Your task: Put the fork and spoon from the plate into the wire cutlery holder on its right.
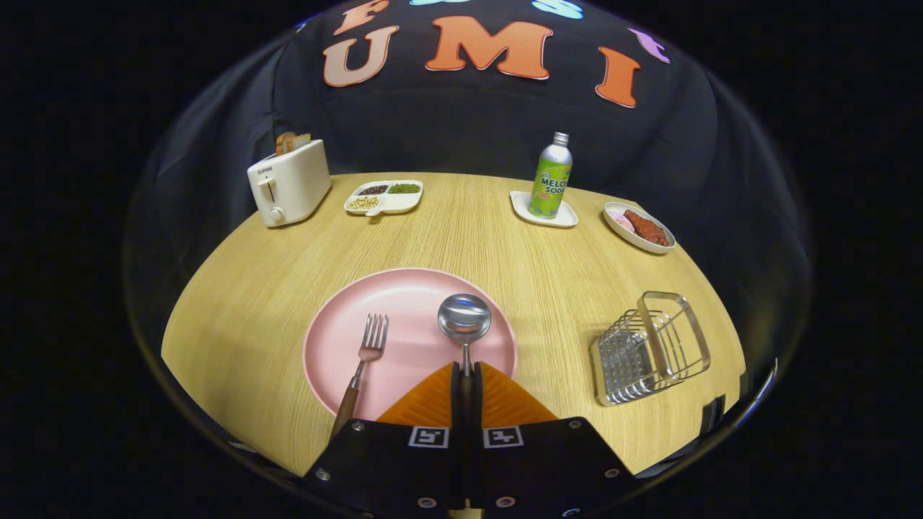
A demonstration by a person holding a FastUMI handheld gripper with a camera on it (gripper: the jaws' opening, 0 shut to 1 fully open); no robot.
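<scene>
Table (505,245): a round wooden top, on which everything is carried.
Plate (404,303): pink and round, set just ahead of the claw, a little toward 11 o'clock; both pieces of cutlery are lying on it.
Holder (649,346): a wire basket, seen tipped in this view, placed at about 2 o'clock from the claw, to the right of the plate and well apart from its rim.
Claw (466,382): the two orange fingers (433,400) are drawn nearly together, and the spoon's handle is pinched between them; both fingers are judged to be pressing on it.
Spoon (464,317): its long axis runs straight toward 12 o'clock from the claw, with the bowl beyond the fingertips over the plate's right half. Whether it is lifted or resting on the plate cannot be told.
Fork (368,353): left of the spoon at about 10 o'clock, tines away, its wooden handle reaching over the plate's near rim.
Key relation: the spoon is held pointing to 12 o'clock while the holder is at 2 o'clock, so a swing to the right is called for, probably with a tilt.
In the way: bare table is seen between plate and holder.
Far things: a toaster (288,184), a divided dish (384,196), a bottle (551,176) on a small tray, and a bowl (639,227), all well beyond.
</scene>
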